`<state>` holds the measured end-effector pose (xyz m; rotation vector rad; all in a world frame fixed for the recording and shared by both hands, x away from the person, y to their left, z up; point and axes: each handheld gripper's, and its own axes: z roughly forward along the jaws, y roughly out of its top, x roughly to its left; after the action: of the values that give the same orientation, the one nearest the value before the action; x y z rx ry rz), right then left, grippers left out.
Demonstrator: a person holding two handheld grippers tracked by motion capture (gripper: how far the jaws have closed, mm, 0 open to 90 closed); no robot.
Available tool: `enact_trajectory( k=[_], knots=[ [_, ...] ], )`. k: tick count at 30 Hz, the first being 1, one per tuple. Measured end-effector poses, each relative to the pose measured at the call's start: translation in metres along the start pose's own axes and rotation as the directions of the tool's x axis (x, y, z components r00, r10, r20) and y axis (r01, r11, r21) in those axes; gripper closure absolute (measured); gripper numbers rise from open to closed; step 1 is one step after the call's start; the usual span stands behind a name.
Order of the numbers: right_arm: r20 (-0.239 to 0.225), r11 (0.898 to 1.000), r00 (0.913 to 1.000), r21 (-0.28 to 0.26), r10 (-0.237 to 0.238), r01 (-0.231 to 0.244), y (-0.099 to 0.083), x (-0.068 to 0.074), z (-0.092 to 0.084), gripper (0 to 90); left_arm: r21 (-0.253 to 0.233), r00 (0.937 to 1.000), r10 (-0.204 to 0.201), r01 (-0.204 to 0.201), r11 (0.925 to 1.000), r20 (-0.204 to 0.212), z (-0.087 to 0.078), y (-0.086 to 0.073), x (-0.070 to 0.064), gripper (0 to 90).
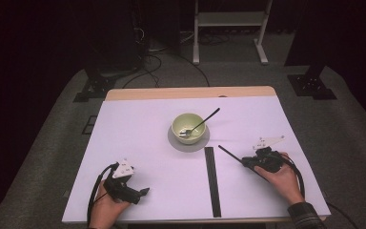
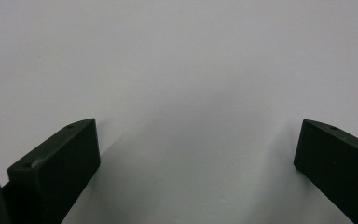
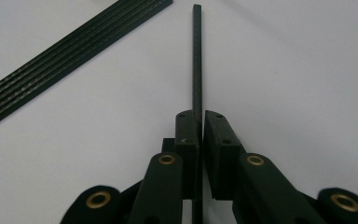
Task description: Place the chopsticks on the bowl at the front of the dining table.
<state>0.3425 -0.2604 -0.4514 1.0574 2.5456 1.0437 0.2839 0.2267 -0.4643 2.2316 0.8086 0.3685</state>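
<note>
The white-topped bench [image 1: 138, 143] carries a pale green bowl [image 1: 188, 128] with a dark-handled spoon [image 1: 201, 122]. Near its right edge, the right gripper [image 3: 199, 120] has its jaws clamped on a thin black stick [image 3: 196, 56], beside a bundle of black sticks [image 3: 70, 58]. The left gripper [image 2: 198, 149] rests with jaws apart.

Spoon [image 1: 199, 125] in bowl [image 1: 188, 127], on mat [image 1: 188, 142].

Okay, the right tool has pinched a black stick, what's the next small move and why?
Probably lift the stick a little off the table. The right tool has its jaws closed on the stick's near end, while the far end points toward the other black strips and the bowl. The left tool rests open and idle.
</note>
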Motion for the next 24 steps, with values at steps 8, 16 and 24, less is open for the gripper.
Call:
enact_trajectory(
  k=[8, 16, 24],
  knots=[
    [0.005, 1.000, 1.0000, 0.003, -0.001, 0.001, 0.0002, 0.0005, -0.0002, 85.4, 0.000, 1.0000, 0.000, 0.000, 1.0000, 0.000, 0.0000, 0.0000, 0.0000, 0.0],
    [0.008, 1.000, 0.9999, -0.004, 0.007, -0.007, 0.0007, -0.0005, -0.0023, 85.5, 0.000, 1.0000, -0.001, 0.001, 1.0000, 0.000, 0.0000, 0.0000, 0.0000, 0.0],
    [0.004, 1.000, 0.9999, -0.022, 0.016, -0.016, 0.0017, -0.0008, -0.0059, 85.5, 0.000, 1.0000, 0.000, 0.000, 1.0000, 0.000, 0.0000, 0.0000, 0.0000, 0.0]
  ],
)
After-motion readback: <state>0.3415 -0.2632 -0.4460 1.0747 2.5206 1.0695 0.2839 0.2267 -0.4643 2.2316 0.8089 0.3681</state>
